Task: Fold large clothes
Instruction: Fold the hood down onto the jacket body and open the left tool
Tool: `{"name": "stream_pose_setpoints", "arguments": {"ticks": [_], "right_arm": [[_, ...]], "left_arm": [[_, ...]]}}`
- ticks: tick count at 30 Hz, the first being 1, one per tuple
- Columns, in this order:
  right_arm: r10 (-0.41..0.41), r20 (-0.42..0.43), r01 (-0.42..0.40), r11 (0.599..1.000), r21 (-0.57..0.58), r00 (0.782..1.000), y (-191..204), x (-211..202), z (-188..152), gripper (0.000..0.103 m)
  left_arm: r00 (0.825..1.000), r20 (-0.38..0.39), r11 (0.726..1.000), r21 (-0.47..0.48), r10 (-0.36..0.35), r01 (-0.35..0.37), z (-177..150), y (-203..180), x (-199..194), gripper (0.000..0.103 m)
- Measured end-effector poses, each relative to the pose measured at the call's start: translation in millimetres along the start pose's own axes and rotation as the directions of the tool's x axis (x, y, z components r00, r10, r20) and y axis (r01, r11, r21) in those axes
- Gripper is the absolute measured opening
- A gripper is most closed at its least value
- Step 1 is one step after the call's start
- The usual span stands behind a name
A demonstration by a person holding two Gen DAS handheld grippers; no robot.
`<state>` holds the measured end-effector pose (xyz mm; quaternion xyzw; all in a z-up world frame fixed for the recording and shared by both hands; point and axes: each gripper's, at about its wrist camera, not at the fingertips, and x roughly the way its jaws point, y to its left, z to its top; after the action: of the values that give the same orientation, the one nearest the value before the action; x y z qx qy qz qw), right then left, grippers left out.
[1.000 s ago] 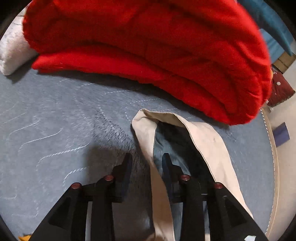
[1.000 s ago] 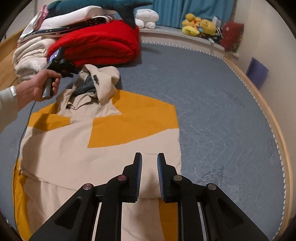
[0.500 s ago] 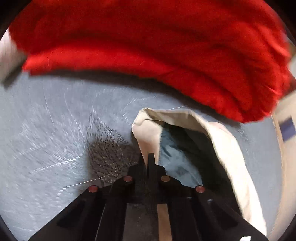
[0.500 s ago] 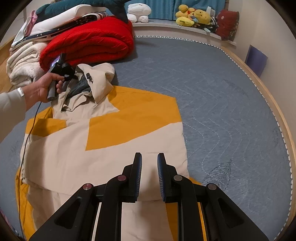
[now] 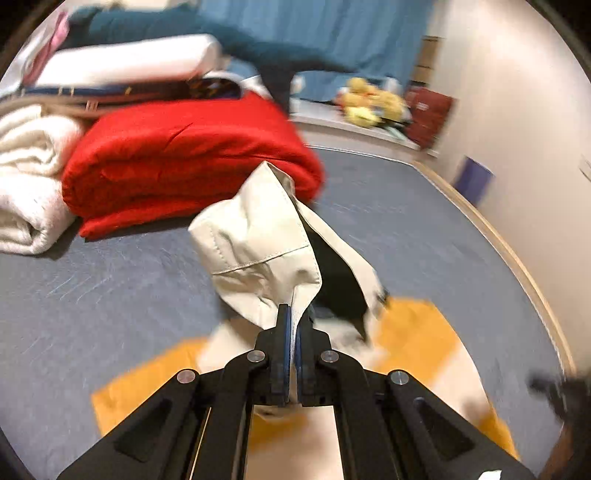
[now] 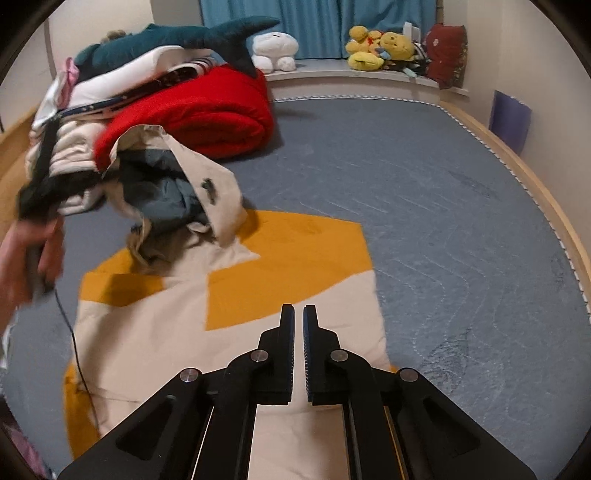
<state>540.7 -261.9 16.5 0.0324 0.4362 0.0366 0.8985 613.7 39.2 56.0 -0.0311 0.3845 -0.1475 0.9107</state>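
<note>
A beige and orange jacket [image 6: 166, 332] lies spread on the blue-grey quilted bed [image 6: 443, 221]. Its beige hood [image 5: 258, 236], lined in dark blue-grey, is lifted off the bed and stands up over the collar. My left gripper [image 5: 294, 314] is shut on the hood's edge, with fabric pinched between the pads. The hand [image 6: 22, 266] holding it shows blurred at the left of the right wrist view, beside the raised hood [image 6: 207, 173]. My right gripper [image 6: 299, 310] hovers over the jacket's lower body. Its jaws are closing to a narrow gap with nothing between them.
A folded red blanket [image 6: 207, 110] lies just behind the hood, with white towels [image 5: 26, 184] and a teal shark plush [image 6: 192, 35] stacked at the left. Plush toys [image 6: 380, 48] line the far ledge. A wooden bed rim [image 6: 535, 184] curves along the right.
The left gripper closed on the hood's edge, then swung up and back, lifting the hood off the bed. The right gripper's jaws narrowed and it rose slightly.
</note>
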Motion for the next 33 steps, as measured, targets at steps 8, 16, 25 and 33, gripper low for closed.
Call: {"name": "stream_pose_setpoints", "arguments": {"ticks": [8, 16, 25, 33], "right_arm": [[0.090, 0.062, -0.094, 0.994, 0.056, 0.994, 4, -36, -1, 0.052], [0.115, 0.097, -0.120, 0.992, 0.043, 0.989, 6, -56, -11, 0.035], [0.183, 0.050, -0.186, 0.980, 0.072, 0.982, 12, -35, -13, 0.012], [0.207, -0.057, -0.206, 0.978, 0.022, 0.977, 36, 2, -21, 0.031]], "left_arm": [[0.992, -0.117, 0.995, 0.093, 0.048, -0.037, -133, -65, -97, 0.001], [0.984, -0.176, 0.980, -0.196, -0.015, -0.020, -165, -43, -107, 0.002], [0.961, -0.276, 0.882, -0.456, -0.012, -0.120, -160, 41, -44, 0.043], [0.957, -0.265, 0.813, -0.580, -0.120, -0.058, -168, 55, -10, 0.042]]}}
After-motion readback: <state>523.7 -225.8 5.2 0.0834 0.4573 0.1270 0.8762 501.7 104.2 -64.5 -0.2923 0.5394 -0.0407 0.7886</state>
